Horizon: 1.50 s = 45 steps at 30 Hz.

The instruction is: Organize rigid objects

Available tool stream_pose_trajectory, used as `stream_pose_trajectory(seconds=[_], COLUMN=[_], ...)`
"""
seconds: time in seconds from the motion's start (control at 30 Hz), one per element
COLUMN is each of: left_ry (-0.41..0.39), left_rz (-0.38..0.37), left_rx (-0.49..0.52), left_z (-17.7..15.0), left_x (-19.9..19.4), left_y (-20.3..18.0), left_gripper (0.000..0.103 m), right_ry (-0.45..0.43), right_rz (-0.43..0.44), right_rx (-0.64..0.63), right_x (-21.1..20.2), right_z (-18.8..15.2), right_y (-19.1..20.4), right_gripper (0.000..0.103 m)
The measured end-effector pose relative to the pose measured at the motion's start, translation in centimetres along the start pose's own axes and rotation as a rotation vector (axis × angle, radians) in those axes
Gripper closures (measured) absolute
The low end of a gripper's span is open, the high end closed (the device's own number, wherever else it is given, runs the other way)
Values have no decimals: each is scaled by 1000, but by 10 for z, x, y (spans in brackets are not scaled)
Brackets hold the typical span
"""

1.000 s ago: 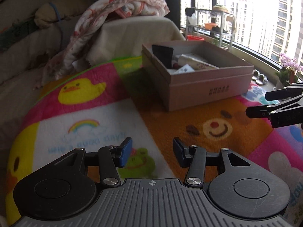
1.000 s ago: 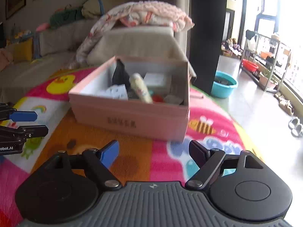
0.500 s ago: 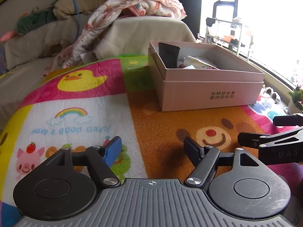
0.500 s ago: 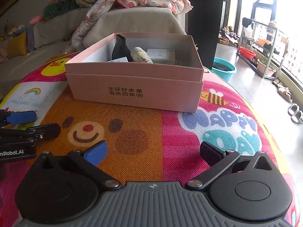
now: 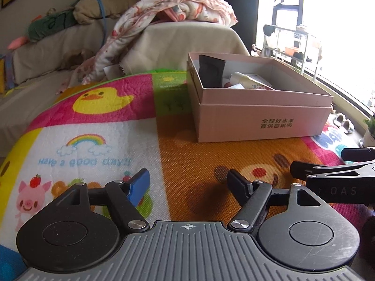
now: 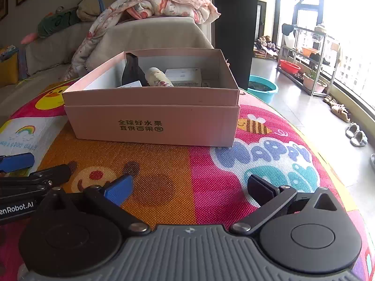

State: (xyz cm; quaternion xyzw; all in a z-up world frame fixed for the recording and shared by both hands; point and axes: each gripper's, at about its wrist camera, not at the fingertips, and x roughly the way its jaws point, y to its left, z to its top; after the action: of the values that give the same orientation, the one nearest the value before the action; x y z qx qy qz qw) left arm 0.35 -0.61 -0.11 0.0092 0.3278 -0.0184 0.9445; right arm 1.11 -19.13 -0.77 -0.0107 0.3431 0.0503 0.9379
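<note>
A pink cardboard box [image 5: 262, 119] [image 6: 152, 121] stands open on the colourful play mat [image 5: 187, 154] [image 6: 211, 168]. Inside it are a black object [image 5: 211, 72] [image 6: 132, 72], a cream bottle [image 5: 248, 80] [image 6: 158, 78] and a small white carton [image 6: 185, 76]. My left gripper [image 5: 188, 182] hovers over the mat in front of the box's left corner, open, with nothing between its fingers. My right gripper [image 6: 189, 187] is in front of the box, open wide and empty. Each gripper shows at the edge of the other's view: the right gripper [image 5: 328, 171] and the left gripper [image 6: 23, 171].
A sofa [image 5: 46, 53] with a draped patterned blanket [image 5: 168, 11] rises just behind the mat and box. To the right the mat ends at a tiled floor with a teal basin [image 6: 262, 87], a metal shelf rack [image 6: 304, 53] and slippers by the window.
Both grippers' jaws have spread wider. Both hands have shifted a little over the mat, the right one sinking slightly. The box has stayed in place.
</note>
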Motion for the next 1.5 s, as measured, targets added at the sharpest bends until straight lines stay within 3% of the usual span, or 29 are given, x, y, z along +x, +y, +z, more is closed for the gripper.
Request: stream_pose_trajectory(seconds=[1.5], left_ry=[-3], left_rz=[-1], left_rx=[-2], left_z=[0], left_x=[2], left_y=[-2], left_gripper=[24], right_ry=[-7], right_rz=[-4], right_rx=[4], right_x=[-1], right_z=[-2], right_y=[1], right_gripper=[0])
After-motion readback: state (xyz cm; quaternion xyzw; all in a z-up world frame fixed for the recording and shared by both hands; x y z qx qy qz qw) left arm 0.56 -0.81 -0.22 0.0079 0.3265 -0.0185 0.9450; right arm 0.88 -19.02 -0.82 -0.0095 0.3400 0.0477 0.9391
